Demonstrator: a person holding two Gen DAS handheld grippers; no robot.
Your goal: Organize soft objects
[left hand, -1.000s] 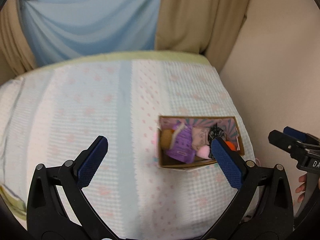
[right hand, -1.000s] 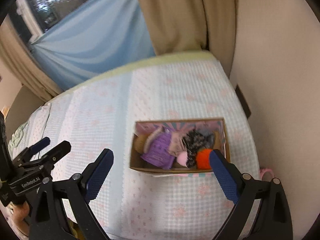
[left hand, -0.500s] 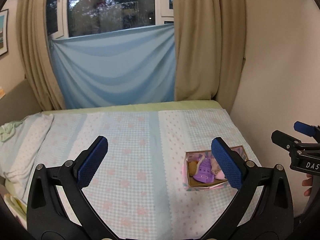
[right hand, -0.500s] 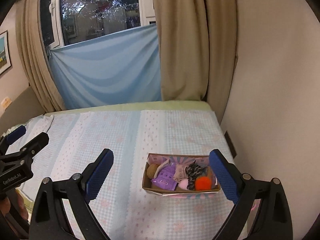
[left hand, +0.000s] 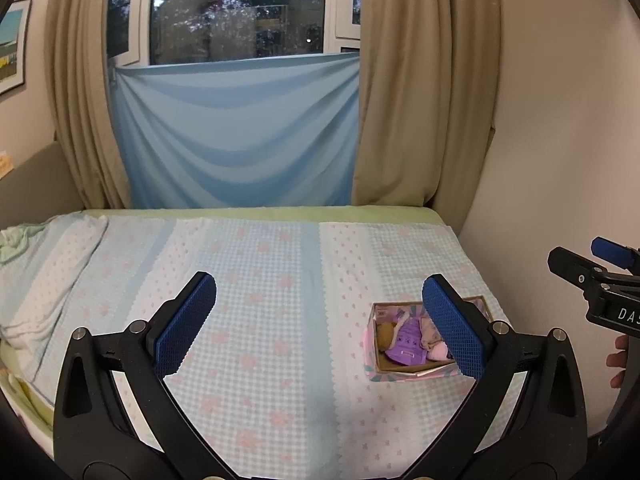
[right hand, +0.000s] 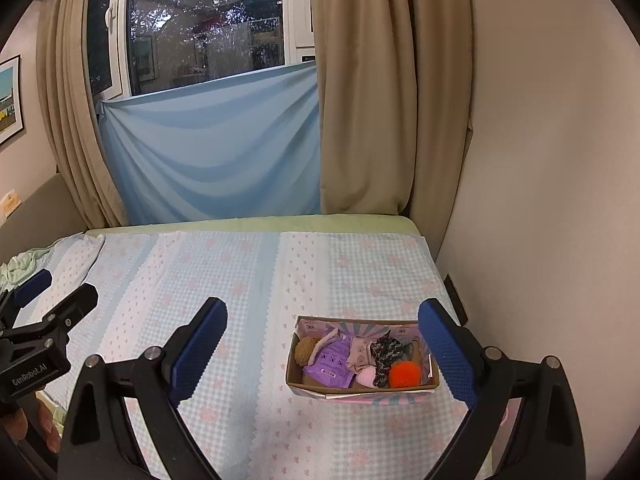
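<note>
Both tongs have drawn back and tilted up from the box point(right hand: 362, 360) since a second ago: then each camera looked down on it from close by, now it sits small and low in both views and the window point(left hand: 240, 8) fills the top.

Left tongs point(left hand: 320, 320) are spread wide with nothing between the blue pads point(left hand: 184, 320), held above the bed point(left hand: 260, 280). Right tongs point(right hand: 322, 350) are likewise spread wide and hold nothing; in the right view the box shows between their pads point(right hand: 444, 354), well beyond them. Each tool shows at the edge of the other's view, the right one at the far right of the left view, the left one at the far left of the right view.

The box is open-topped cardboard with pink and blue outer sides. It rests on the checked blanket point(right hand: 240, 280) near the bed's right edge, close to the wall point(right hand: 540, 200). Inside lie the soft things, packed touching one another: a brown plush point(right hand: 306, 350) at the left end, a purple pouch point(right hand: 330, 364) beside it, a beige cloth point(right hand: 362, 354), a black patterned piece point(right hand: 386, 350), a pale pink ball point(right hand: 366, 378) and an orange pom-pom point(right hand: 404, 374) at the right front. In the left view the right pad hides the box's right part.

Behind the bed hang tan curtains point(left hand: 424, 100) and a blue sheet point(left hand: 240, 132) across the lower window.
</note>
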